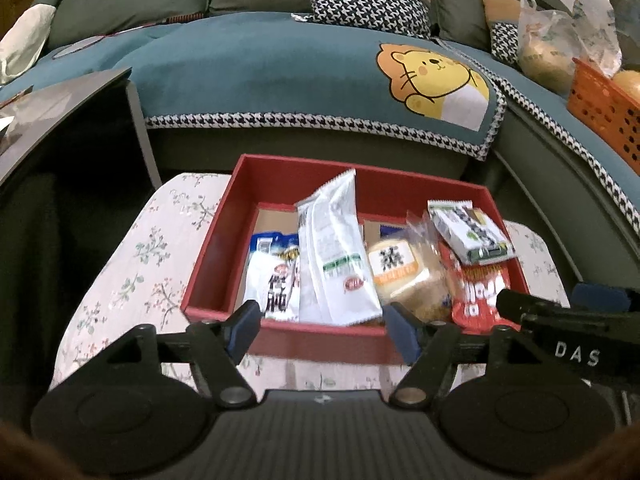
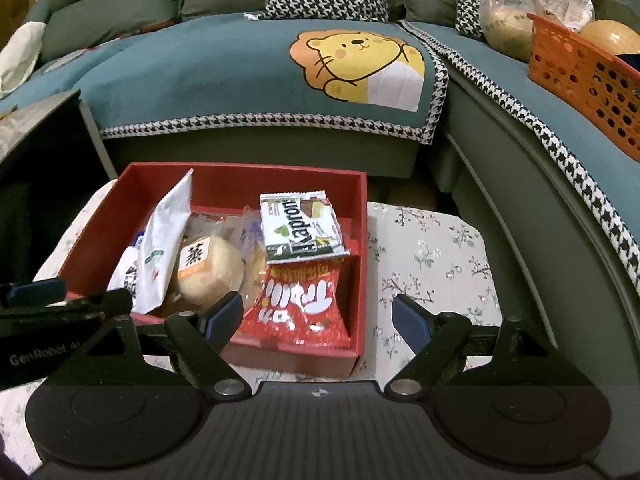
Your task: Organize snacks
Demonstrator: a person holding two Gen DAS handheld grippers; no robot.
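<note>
A red box (image 1: 216,256) (image 2: 358,240) stands on a floral-cloth table (image 1: 132,264) (image 2: 432,272). In it lie a tall white packet (image 1: 332,264) (image 2: 164,240) leaning upright, a white and blue packet (image 1: 272,276), a wrapped bun with an orange label (image 1: 400,272) (image 2: 208,272), a green and white Kapron wafer pack (image 1: 472,232) (image 2: 300,228) and a red snack bag (image 1: 480,296) (image 2: 300,304). My left gripper (image 1: 324,324) is open and empty at the box's near wall. My right gripper (image 2: 318,316) is open and empty over the box's near right corner.
A green sofa with a teal lion-print cover (image 1: 320,72) (image 2: 280,72) runs behind the table. An orange basket (image 1: 604,104) (image 2: 588,80) and plastic bags (image 1: 560,36) (image 2: 528,4) sit on its right part. A dark side table (image 1: 68,120) stands at the left.
</note>
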